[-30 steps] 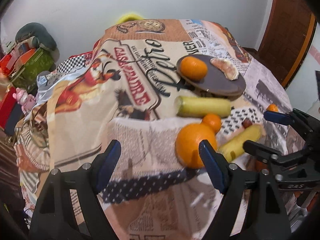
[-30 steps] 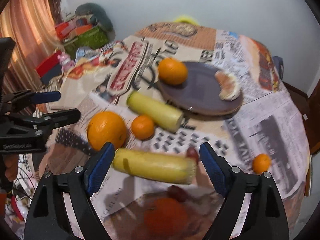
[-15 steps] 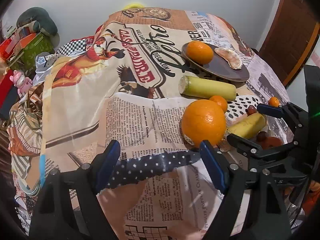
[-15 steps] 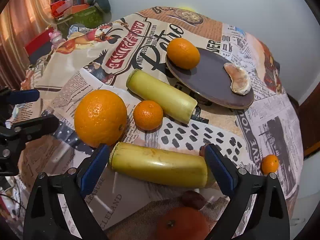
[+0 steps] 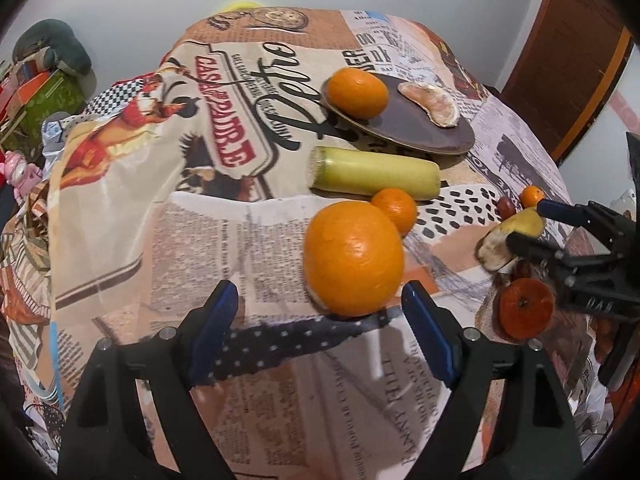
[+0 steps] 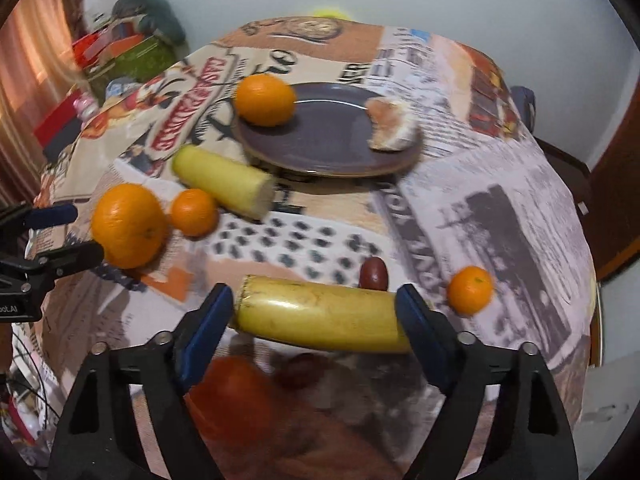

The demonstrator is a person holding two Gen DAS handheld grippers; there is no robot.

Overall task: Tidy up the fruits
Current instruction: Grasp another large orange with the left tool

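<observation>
A big orange (image 5: 353, 258) lies on the printed tablecloth just ahead of my open left gripper (image 5: 320, 320), slightly right of its middle. A small mandarin (image 5: 394, 209) and a yellow-green fruit piece (image 5: 374, 171) lie behind it. A dark plate (image 5: 420, 128) holds an orange (image 5: 357, 93) and a peeled segment (image 5: 433, 103). My right gripper (image 6: 316, 322) is open, its fingertips at both ends of a yellow fruit piece (image 6: 320, 314). The big orange (image 6: 128, 226), plate (image 6: 332, 144) and another mandarin (image 6: 470, 290) show there too.
A reddish mandarin (image 5: 526, 308) and dark small fruits (image 6: 374, 274) lie near the table's near right edge. Clutter of boxes and toys (image 5: 36, 96) stands left of the table. A brown door (image 5: 568, 40) is at the right.
My left gripper has closed in on the big orange. My right gripper has come down to the yellow fruit piece, which now lies between its fingertips.
</observation>
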